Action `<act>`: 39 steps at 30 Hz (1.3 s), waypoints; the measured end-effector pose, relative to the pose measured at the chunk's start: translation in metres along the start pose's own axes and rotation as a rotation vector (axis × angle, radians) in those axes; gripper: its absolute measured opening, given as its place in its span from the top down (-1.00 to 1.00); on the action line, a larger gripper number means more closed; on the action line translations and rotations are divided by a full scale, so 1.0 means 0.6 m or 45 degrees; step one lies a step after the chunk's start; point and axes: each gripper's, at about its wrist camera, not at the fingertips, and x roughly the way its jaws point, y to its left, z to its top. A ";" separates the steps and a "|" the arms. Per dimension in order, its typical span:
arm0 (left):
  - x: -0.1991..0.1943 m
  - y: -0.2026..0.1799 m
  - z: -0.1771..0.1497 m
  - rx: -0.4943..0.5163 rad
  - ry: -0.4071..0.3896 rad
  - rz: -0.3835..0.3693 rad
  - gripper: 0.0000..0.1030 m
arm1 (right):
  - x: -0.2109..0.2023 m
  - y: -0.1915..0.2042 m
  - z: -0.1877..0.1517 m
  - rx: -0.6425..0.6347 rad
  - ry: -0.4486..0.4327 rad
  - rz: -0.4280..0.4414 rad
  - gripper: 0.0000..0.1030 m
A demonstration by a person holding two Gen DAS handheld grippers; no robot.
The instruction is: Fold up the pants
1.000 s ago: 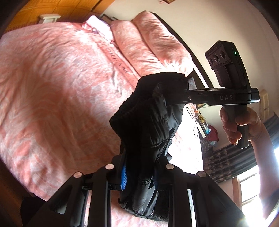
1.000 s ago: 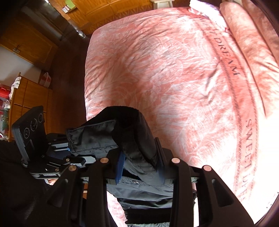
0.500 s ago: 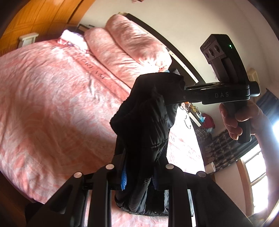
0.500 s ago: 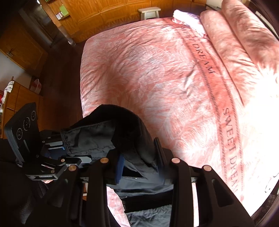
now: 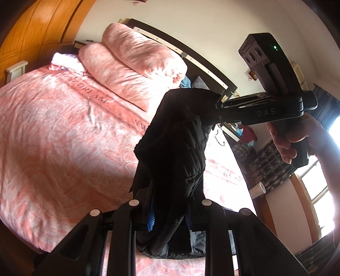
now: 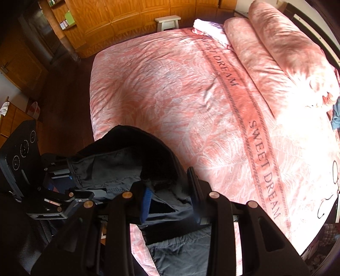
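The black pants [image 5: 178, 148] hang bunched in the air above the bed [image 5: 53, 138], pinched at both ends. In the left wrist view, the left gripper [image 5: 170, 214] sits at six o'clock with its jaws drawn narrow, clamped on a thick roll of the dark fabric; a ribbed blue pad [image 5: 151, 216] shows against the cloth. The fabric looks quilted, with stitched ridges running along its length, and rises toward one o'clock, where the right gripper [image 5: 214, 106], a matte black tool, bites its upper edge. A hand [image 5: 291, 135] wraps that tool's handle at three o'clock.

In the right wrist view, the right gripper [image 6: 167, 191] is closed partway on a folded hem of the pants [image 6: 131, 157], whose lining looks smoother and greyer, with a stitched seam and a gathered elastic edge at six o'clock. The left gripper [image 6: 70, 180] appears at nine o'clock, its tips buried in cloth.

The bed [image 6: 170, 85] wears a pink, leaf-patterned cover, softly wrinkled, with a darker band lettered "SWEET DREAM". Two plump pillows [image 6: 276, 48] lie at one o'clock. A small white stool [image 6: 167, 22] stands at twelve o'clock before glossy wooden panelling [image 6: 127, 12].
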 end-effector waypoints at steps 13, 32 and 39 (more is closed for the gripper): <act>0.011 -0.087 -0.004 0.140 0.025 -0.031 0.58 | -0.052 -0.024 -0.067 0.054 -0.047 -0.074 0.40; 0.043 -0.204 -0.043 0.311 0.085 -0.075 0.58 | -0.095 -0.057 -0.185 0.134 -0.079 -0.165 0.40; 0.060 -0.244 -0.064 0.373 0.113 -0.090 0.58 | -0.102 -0.070 -0.230 0.167 -0.081 -0.191 0.41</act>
